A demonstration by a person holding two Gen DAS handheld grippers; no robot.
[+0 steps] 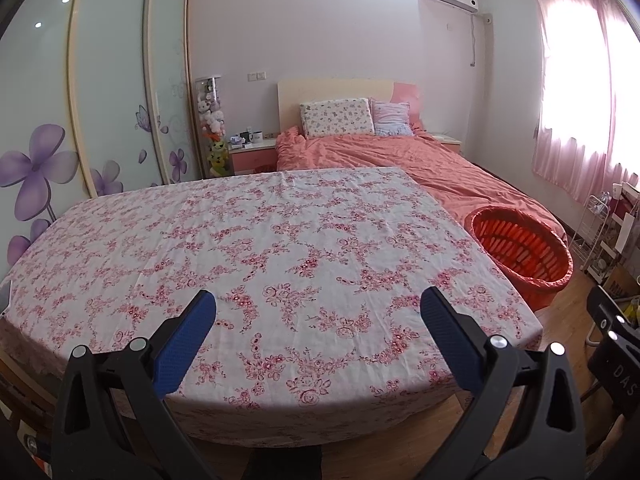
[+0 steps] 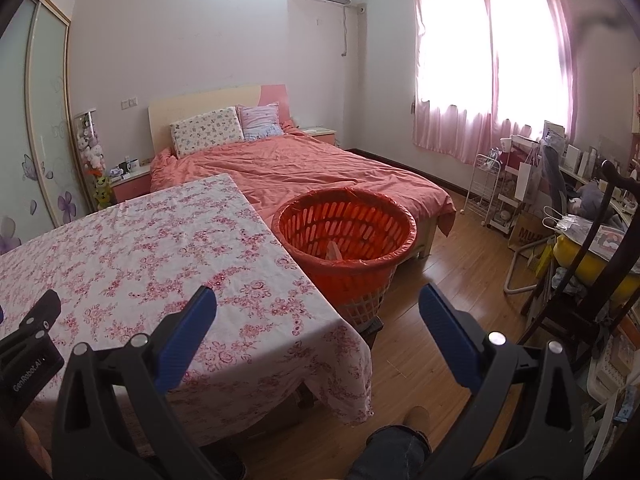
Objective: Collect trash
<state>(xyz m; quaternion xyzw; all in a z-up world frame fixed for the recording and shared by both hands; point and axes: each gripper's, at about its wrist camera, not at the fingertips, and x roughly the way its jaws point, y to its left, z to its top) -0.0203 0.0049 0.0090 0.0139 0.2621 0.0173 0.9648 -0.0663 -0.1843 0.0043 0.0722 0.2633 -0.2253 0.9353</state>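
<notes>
Floral tablecloth (image 1: pixel 260 240), orange basket (image 2: pixel 346 236) contents half hidden, left gripper (image 1: pixel 318 312) and right gripper (image 2: pixel 318 312) both spread apart

The left gripper (image 1: pixel 318 306) hangs with its blue-padded jaws spread wide and nothing between them, over the near edge of a table draped in a floral tablecloth (image 1: pixel 256 240). Beyond the right jaw, off the table's far right corner, stands an orange laundry basket (image 1: pixel 524 254), beside the bed (image 1: pixel 400 160).

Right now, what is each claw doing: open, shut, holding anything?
Left claw: open, empty, over the floral tablecloth.
Right claw: open, empty.
</notes>
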